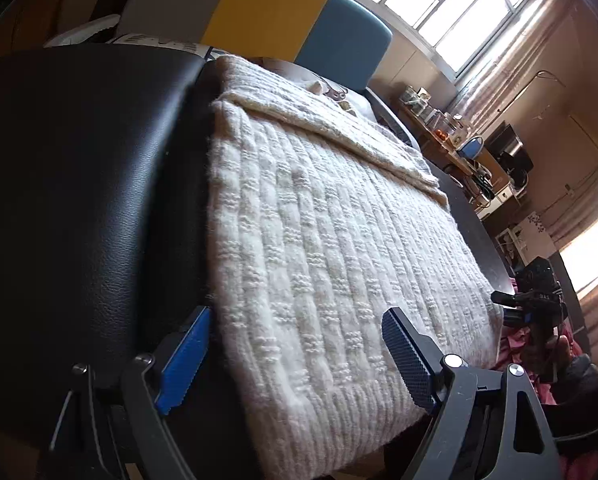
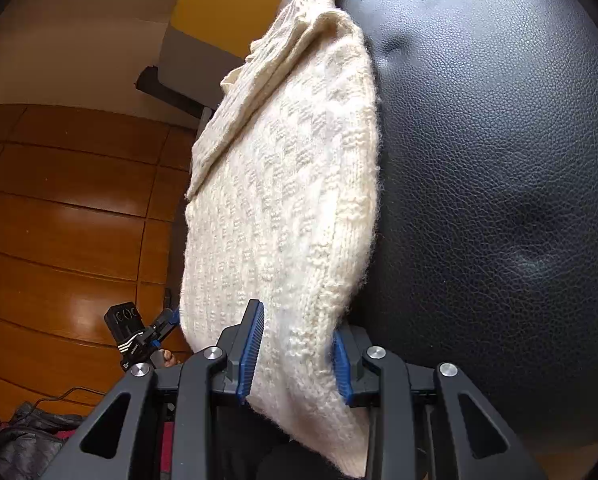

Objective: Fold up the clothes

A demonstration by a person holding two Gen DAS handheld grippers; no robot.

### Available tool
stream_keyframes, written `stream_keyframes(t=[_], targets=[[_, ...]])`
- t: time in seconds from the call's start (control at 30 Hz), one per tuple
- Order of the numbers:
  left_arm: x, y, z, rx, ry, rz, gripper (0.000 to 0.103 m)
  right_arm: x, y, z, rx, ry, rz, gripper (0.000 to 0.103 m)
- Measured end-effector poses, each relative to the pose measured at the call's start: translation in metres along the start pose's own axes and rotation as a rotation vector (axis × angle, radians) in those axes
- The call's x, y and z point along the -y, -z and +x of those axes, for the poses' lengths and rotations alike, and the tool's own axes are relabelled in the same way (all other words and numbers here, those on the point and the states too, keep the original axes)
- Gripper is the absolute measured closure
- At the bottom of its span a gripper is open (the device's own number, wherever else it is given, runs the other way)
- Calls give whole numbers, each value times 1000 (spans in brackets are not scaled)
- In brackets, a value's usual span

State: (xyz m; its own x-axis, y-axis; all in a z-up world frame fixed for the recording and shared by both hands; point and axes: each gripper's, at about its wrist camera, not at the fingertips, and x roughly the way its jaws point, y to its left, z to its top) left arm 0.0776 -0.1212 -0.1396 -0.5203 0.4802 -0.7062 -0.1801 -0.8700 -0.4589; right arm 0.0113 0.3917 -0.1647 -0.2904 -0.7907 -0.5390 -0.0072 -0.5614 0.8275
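Note:
A cream knitted sweater [image 1: 319, 240] lies flat on a black leather seat [image 1: 79, 200], one sleeve folded over its far part. My left gripper [image 1: 299, 356] is open, its blue pads [image 1: 187, 356] either side of the sweater's near hem corner, not clamping it. The right wrist view shows the same sweater [image 2: 283, 200] on the black leather [image 2: 499, 200]. My right gripper [image 2: 297, 356] straddles the other hem corner with the knit between its blue pads [image 2: 253, 352], jaws partly closed; I cannot tell whether they pinch it. Each gripper shows in the other's view, the right one [image 1: 535, 304] and the left one [image 2: 139, 340].
A yellow and blue headboard [image 1: 299, 20] stands beyond the seat. A cluttered desk [image 1: 459, 152] sits under the bright window [image 1: 451, 0]. Wooden floor [image 2: 67, 220] lies left of the seat. Pink cloth [image 1: 523, 344] and a grey garment [image 2: 27, 436] lie on the floor.

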Motion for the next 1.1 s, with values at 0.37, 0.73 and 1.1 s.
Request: stream_keyframes(t=[0.37,0.73,1.1], targets=[[-9,-8,15,-86,-54,-102,91,-11,0,18,4,69,-60,88],[-6,-8,13,-94,-74,-74,93,-26,13,17,47,167,-160,91],[-30,11,-21,-134,-3,-130,93,-43,56,28,-38,129,-199,91]])
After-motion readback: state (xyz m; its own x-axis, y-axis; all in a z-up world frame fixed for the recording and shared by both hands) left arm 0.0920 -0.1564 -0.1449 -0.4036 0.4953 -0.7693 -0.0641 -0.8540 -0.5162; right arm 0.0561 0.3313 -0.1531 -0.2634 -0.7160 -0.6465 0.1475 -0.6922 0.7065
